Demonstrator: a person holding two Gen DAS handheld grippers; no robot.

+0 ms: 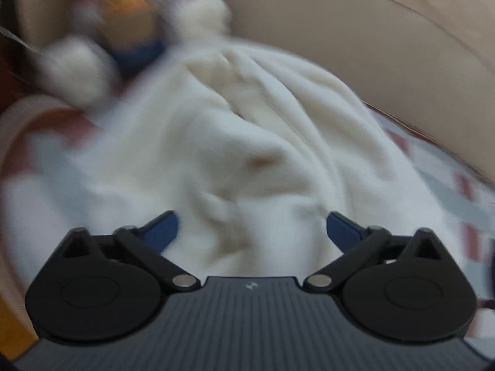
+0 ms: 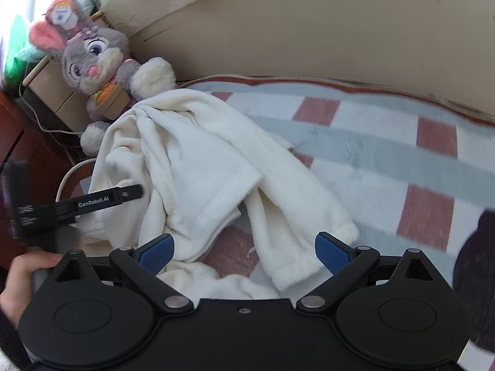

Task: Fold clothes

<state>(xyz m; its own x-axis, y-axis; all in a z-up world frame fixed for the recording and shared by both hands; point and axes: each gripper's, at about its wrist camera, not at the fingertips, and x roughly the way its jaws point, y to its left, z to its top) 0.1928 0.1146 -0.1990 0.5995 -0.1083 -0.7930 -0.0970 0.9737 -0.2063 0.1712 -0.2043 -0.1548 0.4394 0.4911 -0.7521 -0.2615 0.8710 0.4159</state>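
Both jaws spread wide, nothing pinched: left gripper [image 1: 252, 227] and right gripper [image 2: 244, 249]. Around: plush rabbit [image 2: 99, 61] propped at far left against a tan cushion [image 2: 309, 31], touching the garment's far end; checked bedspread [image 2: 386, 142] ahead and right of the right jaws. Left gripper's arm [image 2: 92, 202] reaches over the cloth at left. White fleece garment [image 2: 198, 167] lies crumpled on the bed, its near folds between and just ahead of both sets of jaws. Left view blurred; garment [image 1: 247, 142] fills it.
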